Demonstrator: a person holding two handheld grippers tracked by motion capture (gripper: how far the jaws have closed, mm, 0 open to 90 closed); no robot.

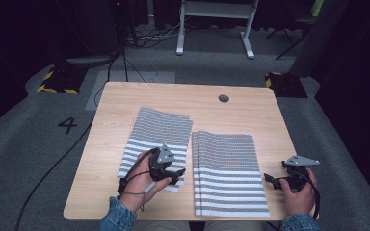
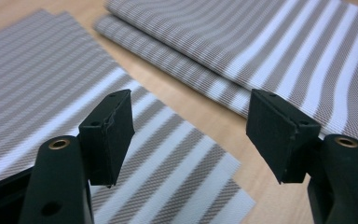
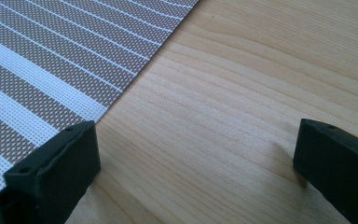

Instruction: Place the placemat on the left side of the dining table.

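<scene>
The left tool (image 1: 176, 174) hangs low over the near right corner of the left stack of striped placemats (image 1: 156, 144), its jaws pointing toward the gap between the two stacks. In the left gripper view the left tool (image 2: 190, 135) stands wide open with nothing between its pads; the corner of the left stack (image 2: 51, 88) lies under and just past the left-hand jaw, a strip of bare desk (image 2: 200, 116) runs between the jaws, and the folded edge of the right stack of placemats (image 2: 242, 51) lies just beyond the right-hand jaw.

The right tool (image 1: 272, 180) sits on the bare desk (image 1: 125, 101) just to the right of the right stack (image 1: 229, 168), near its front corner, jaws pointing at the stack's edge. In the right gripper view the right tool (image 3: 196, 158) is also wide open and holds nothing: wood grain (image 3: 242, 84) lies between the jaws, and the placemat's edge (image 3: 42, 60) runs just ahead of the left-hand jaw, apart from it.
</scene>
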